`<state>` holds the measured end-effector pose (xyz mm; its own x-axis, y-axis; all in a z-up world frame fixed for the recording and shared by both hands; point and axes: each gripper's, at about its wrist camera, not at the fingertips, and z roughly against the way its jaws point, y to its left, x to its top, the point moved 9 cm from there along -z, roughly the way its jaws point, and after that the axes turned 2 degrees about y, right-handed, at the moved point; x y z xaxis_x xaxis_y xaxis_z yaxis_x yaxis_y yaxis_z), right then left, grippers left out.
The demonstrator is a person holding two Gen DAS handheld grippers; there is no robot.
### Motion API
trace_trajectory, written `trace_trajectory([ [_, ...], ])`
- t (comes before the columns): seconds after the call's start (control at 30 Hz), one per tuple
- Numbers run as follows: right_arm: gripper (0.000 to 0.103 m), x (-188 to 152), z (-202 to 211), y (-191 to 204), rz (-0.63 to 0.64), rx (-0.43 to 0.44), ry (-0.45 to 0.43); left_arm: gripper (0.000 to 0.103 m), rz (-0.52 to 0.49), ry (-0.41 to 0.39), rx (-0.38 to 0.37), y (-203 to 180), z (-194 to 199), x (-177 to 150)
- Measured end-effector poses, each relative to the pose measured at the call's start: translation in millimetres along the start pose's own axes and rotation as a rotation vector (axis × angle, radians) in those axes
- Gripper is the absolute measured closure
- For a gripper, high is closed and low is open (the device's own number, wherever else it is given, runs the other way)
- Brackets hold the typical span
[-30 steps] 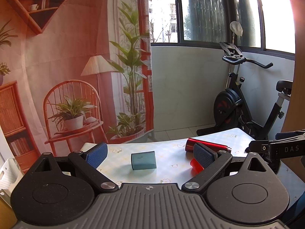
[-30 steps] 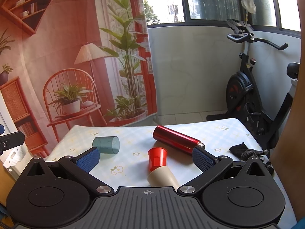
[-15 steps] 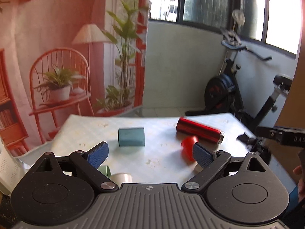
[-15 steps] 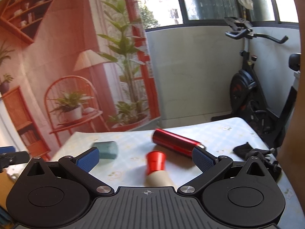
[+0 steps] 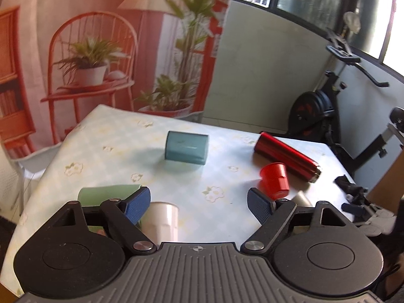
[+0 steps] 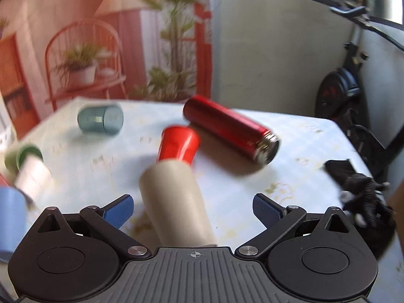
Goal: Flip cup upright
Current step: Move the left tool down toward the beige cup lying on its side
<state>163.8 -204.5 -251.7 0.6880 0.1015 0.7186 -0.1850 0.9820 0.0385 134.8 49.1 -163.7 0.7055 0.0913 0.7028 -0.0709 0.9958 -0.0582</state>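
Several cups lie on their sides on the floral table (image 5: 106,149). A beige cup (image 6: 174,202) lies between the fingers of my open right gripper (image 6: 193,208), with a red cup (image 6: 179,145) just beyond it. My open left gripper (image 5: 199,205) hovers over the table's near side; a white cup (image 5: 161,219) and a green cup (image 5: 106,195) lie by its left finger. A teal cup (image 5: 186,150) lies at mid table. The red cup (image 5: 275,180) is ahead of the left gripper's right finger.
A red metal bottle (image 6: 229,131) lies behind the red cup; it also shows in the left wrist view (image 5: 287,156). A black strap (image 6: 361,186) lies at the table's right edge. A blue cup (image 6: 10,217) is at far left. An exercise bike (image 5: 328,111) stands beyond the table.
Both grippers have tilted down and moved closer to the table. The beige cup now lies between the right gripper's fingers. The white and green cups have come fully into the left view.
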Motion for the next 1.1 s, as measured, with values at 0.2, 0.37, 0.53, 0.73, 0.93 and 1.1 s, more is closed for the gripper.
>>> trace_trajectory([
  [0.2,0.010,-1.9,-28.2,3.5,-0.015,0.042,0.012,0.018,0.025,0.044,-0.008,1.9,-8.9,-4.8],
  [0.37,0.012,-6.4,-36.0,7.5,-0.021,0.078,0.028,0.018,0.038,0.066,0.006,-0.3,-15.4,-10.2],
  [0.53,0.027,-7.2,-44.4,9.0,-0.042,0.080,0.052,0.018,0.050,0.050,0.012,-0.6,-12.6,-11.5],
  [0.73,0.029,-13.7,-46.2,9.6,-0.057,0.059,0.061,0.018,0.058,0.033,-0.002,-3.8,-10.8,-11.9],
  [0.93,0.038,-15.8,-39.1,10.2,-0.116,0.044,0.067,0.019,0.061,0.038,-0.010,-6.0,-11.5,-10.8],
  [1.1,0.039,-17.5,-13.2,20.9,-0.223,0.048,0.093,0.019,0.051,0.015,-0.004,-3.5,-5.9,-9.6],
])
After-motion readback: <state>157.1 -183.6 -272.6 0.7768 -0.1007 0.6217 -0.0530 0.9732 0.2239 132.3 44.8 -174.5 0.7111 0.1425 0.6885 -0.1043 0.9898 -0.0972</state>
